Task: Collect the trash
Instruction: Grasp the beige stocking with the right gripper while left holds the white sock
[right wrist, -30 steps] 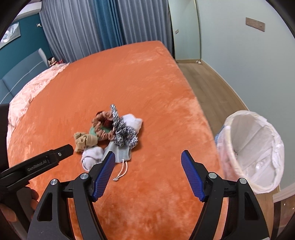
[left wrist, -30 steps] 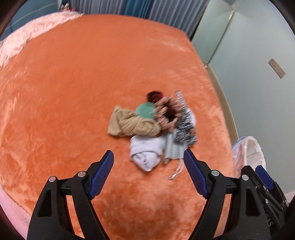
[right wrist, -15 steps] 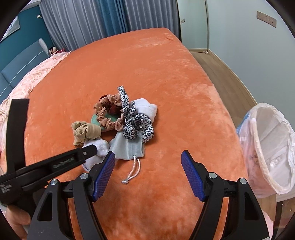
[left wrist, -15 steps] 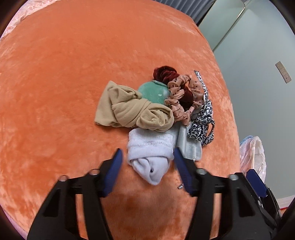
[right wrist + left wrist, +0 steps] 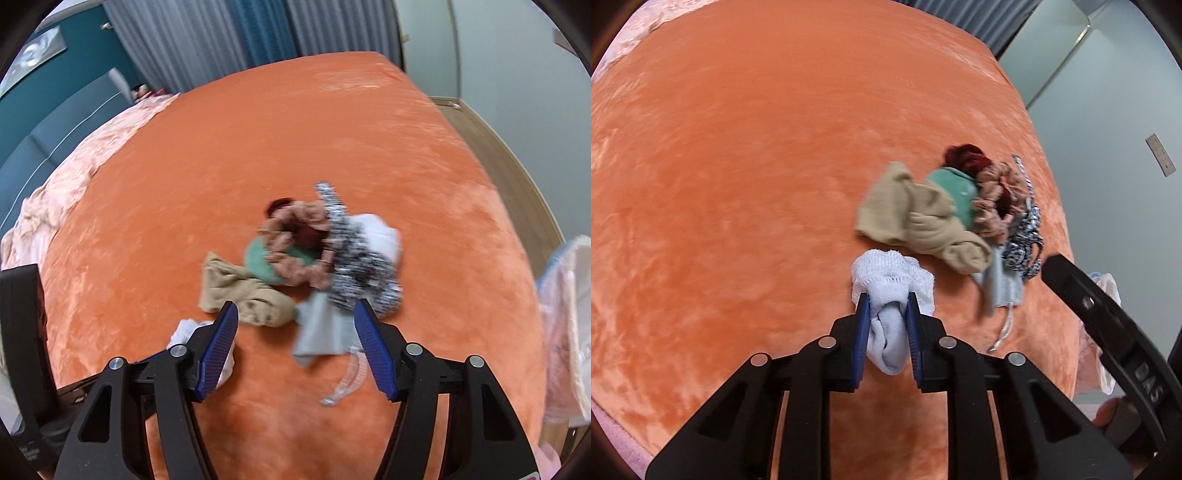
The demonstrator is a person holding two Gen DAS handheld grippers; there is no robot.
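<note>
Pinching a white sock [image 5: 886,291] between its blue pads, the left gripper [image 5: 885,301] has its jaws drawn in on the fabric, whose ribbed cuff fans out past the fingertips over the orange blanket [image 5: 738,166]. Just beside it lies the rest of the pile: a tan sock [image 5: 919,221], a green piece [image 5: 955,192], a pink scrunchie [image 5: 993,199], a leopard-print scrunchie [image 5: 1023,243] and a grey drawstring pouch [image 5: 1003,284]. Spread wide and gripping nothing, the right gripper [image 5: 295,314] hovers over the pouch and tan sock, with the lined trash bin [image 5: 565,325] off the bed's right edge.
</note>
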